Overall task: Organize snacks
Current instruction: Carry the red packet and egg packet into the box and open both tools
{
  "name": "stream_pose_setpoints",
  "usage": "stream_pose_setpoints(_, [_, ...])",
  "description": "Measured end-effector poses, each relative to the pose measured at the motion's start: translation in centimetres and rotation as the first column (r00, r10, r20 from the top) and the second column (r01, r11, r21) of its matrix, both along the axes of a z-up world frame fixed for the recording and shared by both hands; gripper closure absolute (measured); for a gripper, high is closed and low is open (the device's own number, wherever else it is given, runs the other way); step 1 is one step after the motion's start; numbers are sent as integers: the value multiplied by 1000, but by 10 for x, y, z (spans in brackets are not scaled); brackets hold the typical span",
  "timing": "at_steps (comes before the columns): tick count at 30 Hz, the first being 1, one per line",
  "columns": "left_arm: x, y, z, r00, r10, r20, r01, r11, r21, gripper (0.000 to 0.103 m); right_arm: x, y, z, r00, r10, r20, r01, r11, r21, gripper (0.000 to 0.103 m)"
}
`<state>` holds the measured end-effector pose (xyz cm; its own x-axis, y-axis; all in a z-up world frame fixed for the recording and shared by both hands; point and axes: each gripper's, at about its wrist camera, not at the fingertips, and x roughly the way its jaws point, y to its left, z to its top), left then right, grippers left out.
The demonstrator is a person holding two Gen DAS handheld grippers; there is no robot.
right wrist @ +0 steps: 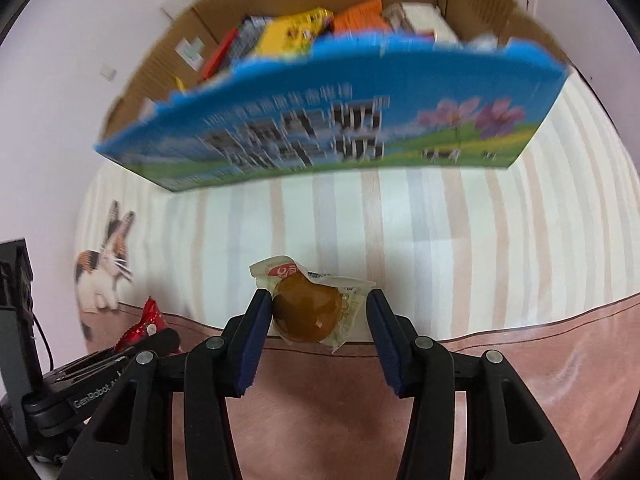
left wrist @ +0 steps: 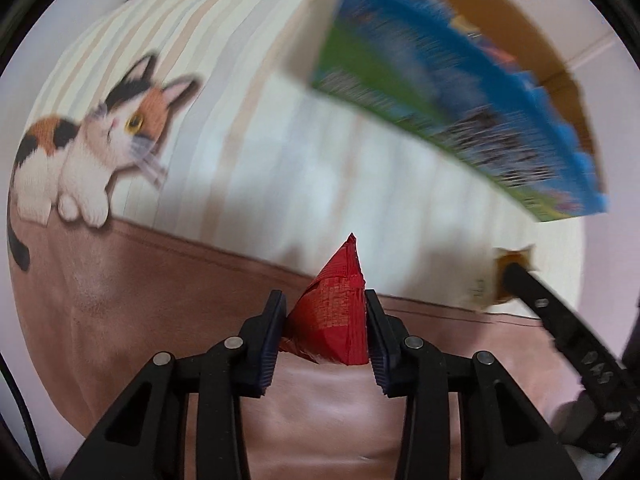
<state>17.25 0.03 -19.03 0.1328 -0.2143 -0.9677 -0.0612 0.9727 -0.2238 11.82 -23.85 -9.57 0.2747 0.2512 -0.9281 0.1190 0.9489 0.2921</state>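
Note:
My left gripper [left wrist: 326, 314] is shut on a red foil snack packet [left wrist: 334, 312] and holds it above the tablecloth. It also shows at the lower left of the right wrist view [right wrist: 142, 322]. My right gripper [right wrist: 316, 308] is shut on a clear wrapped brown snack [right wrist: 310, 308], gripped by its wrapper edges; this snack also shows in the left wrist view [left wrist: 496, 280]. A blue and green cardboard box [right wrist: 320, 120] stands ahead, filled with several snack packets [right wrist: 296, 32]. The box sits at the upper right of the left wrist view [left wrist: 440, 88].
The table carries a striped cloth [right wrist: 400, 220] with a pink border [right wrist: 360, 380] and a printed calico cat [left wrist: 100, 148]. A white wall [right wrist: 60, 80] is behind the box. Black equipment [right wrist: 16, 292] stands at the left edge.

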Motion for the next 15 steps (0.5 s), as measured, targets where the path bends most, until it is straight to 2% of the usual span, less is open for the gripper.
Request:
stream_pose_setpoints(5, [17, -28, 53, 995, -53, 79, 58, 997, -60, 68, -1, -16, 46, 996, -20, 87, 16, 999, 41, 51])
stream_pose_setpoints(9, [47, -52, 84, 981, -122, 150, 137, 986, -98, 68, 10, -41, 89, 982, -62, 180, 51, 996, 68, 51])
stream_pose_setpoints(11, [54, -41, 100, 972, -153, 179, 172, 980, -96, 68, 23, -53, 111, 968, -78, 238, 68, 996, 52, 51])
stream_pose_setpoints(15, [93, -69, 115, 951, -219, 219, 235, 971, -51, 68, 61, -73, 130, 954, -96, 283, 93, 995, 23, 51])
